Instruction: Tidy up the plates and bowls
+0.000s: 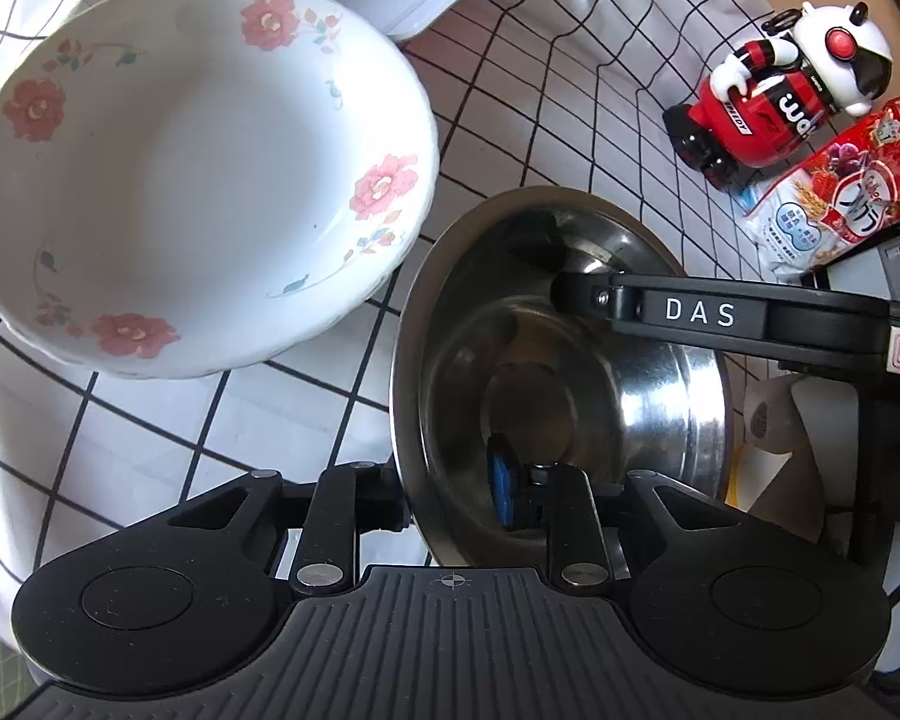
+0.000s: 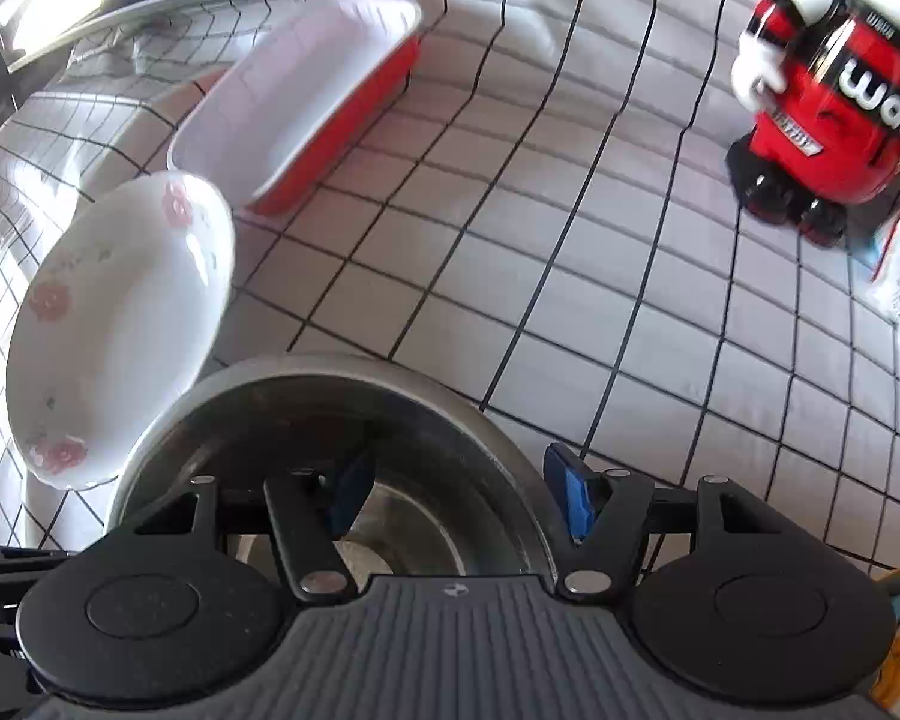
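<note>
Two grippers, both on the steel bowl [image 1: 558, 360]. Left gripper [image 1: 459, 492] pinches its near rim: one pad outside, blue pad [image 1: 504, 486] inside, wall between them. We see the right gripper [image 2: 459, 495] straddling the opposite rim, one blue pad [image 2: 348, 492] inside the bowl, the other [image 2: 573, 498] outside. Those jaws stand apart; whether either pad touches the wall we cannot tell, since the rim hides the contact. No earlier frame to compare.

The bowl sits just beside the floral plate [image 1: 192, 174] on the checked cloth [image 1: 150, 420], and its rim overlaps the plate's edge in the right view; touching or not is unclear. Whether the bowl rests on the cloth is hidden by the gripper bodies.

Behind the plate, a white dish with a red outside [image 2: 306, 96], cut off at the top in the left view. Robot toy [image 1: 792, 90] and snack bag [image 1: 840, 192] at far right, both cropped in the right view. The right view is blurred.
</note>
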`<state>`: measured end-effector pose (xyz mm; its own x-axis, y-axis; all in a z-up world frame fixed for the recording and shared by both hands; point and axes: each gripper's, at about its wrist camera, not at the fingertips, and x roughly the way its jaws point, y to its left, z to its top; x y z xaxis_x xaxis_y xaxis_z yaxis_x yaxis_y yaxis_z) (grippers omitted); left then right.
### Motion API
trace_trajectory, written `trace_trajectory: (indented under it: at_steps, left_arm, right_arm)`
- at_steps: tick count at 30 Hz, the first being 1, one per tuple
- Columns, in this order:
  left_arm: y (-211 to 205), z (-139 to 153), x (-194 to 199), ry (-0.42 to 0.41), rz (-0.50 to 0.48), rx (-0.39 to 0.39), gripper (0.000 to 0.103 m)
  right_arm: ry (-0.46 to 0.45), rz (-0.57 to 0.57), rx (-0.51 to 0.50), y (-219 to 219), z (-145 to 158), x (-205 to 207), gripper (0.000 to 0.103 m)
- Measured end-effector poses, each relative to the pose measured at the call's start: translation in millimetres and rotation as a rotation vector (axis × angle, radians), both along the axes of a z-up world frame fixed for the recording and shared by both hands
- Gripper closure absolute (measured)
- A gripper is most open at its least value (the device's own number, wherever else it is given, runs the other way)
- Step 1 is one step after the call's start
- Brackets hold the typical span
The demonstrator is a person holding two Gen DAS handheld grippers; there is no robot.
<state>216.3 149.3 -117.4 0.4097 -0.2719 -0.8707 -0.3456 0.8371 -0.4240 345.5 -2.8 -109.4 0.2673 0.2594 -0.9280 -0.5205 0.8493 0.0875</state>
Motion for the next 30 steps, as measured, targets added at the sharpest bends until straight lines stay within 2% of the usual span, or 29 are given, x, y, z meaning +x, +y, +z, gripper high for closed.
trace_trajectory:
  at_steps: [4, 9, 12, 15, 20, 24, 27, 30]
  left_arm:
    - [1, -1, 0, -0.005, 0.002, -0.008, 0.077]
    - [-1, 0, 1, 0.006, -0.006, 0.000, 0.077]
    - [2, 1, 1, 0.028, -0.009, 0.009, 0.077]
    - [1, 11, -4, 0.002, -0.032, 0.038, 0.077]
    - [5, 39, -10, -0.059, -0.043, 0.036, 0.076]
    - [24, 60, -13, -0.106, -0.024, 0.021, 0.076]
    - [44, 75, -14, -0.142, -0.007, 0.071, 0.076]
    - [65, 83, -13, -0.154, 0.031, 0.113, 0.076]
  right_arm:
    - [0.056, -0.011, 0.014, -2, -8, 5, 0.039]
    - [0.063, -0.005, -0.006, 3, -13, 2, 0.038]
    - [0.069, -0.004, -0.012, 3, -12, -3, 0.045]
    - [0.057, 0.013, 0.012, 1, -2, -11, 0.047]
    - [0.002, 0.005, 0.073, -4, 31, -21, 0.047]
    - [-0.037, -0.001, 0.148, -4, 61, -28, 0.047]
    - [-0.040, -0.002, 0.210, 7, 75, -28, 0.047]
    - [-0.032, 0.001, 0.239, 31, 77, -29, 0.047]
